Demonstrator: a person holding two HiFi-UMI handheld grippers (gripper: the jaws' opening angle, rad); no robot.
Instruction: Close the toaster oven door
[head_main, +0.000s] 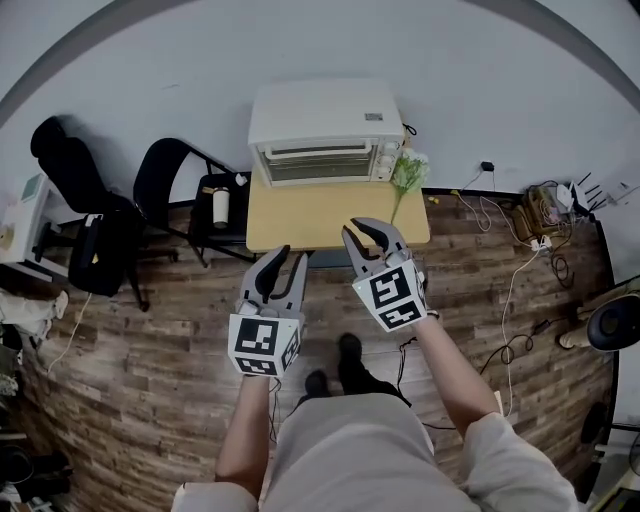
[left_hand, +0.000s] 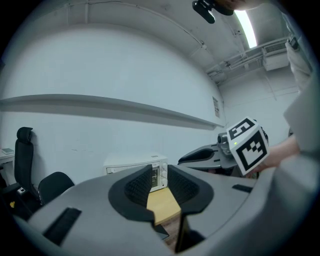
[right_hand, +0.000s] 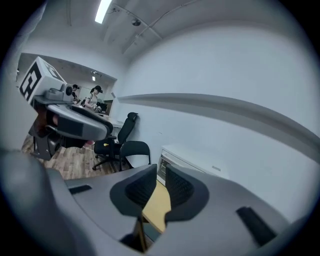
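**One oven, two empty grippers**

Your one toaster oven (head_main: 325, 137) sits at the back of the surface (head_main: 300, 218), its door (head_main: 318, 163) shut. You hold two grippers short of it — left gripper (head_main: 290, 256), right gripper (head_main: 360, 228) — each with jaws slightly apart, gripping nothing. Two black chairs (head_main: 172, 178) stand at the left.

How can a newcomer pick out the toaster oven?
Find the small wooden table against the pale wall. The toaster oven stands at its back edge. It is the only white box there, with a glass door; beside it is just a bunch of flowers.
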